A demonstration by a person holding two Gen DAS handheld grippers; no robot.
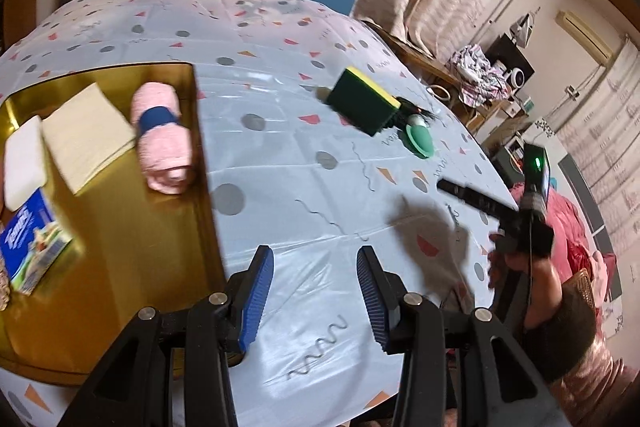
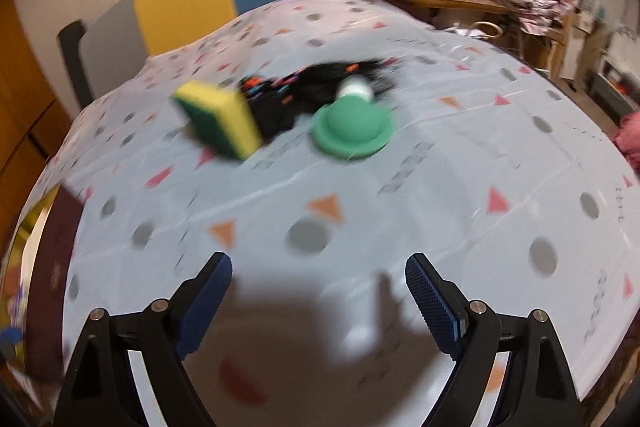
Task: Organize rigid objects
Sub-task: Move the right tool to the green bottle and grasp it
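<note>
The sponge (image 2: 219, 119) hides part of a blurred black item (image 2: 320, 83), perhaps a brush.

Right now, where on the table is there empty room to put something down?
The big bare stretch of tablecloth lies between the gold tray, the left gripper and the sponge. It is crowded where the sponge, the black clump and the green dome-shaped thing bunch together, and at the tray's far end.

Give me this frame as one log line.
left claw open, empty | right claw open, empty | sponge, green lid on table | tray loaded
</note>
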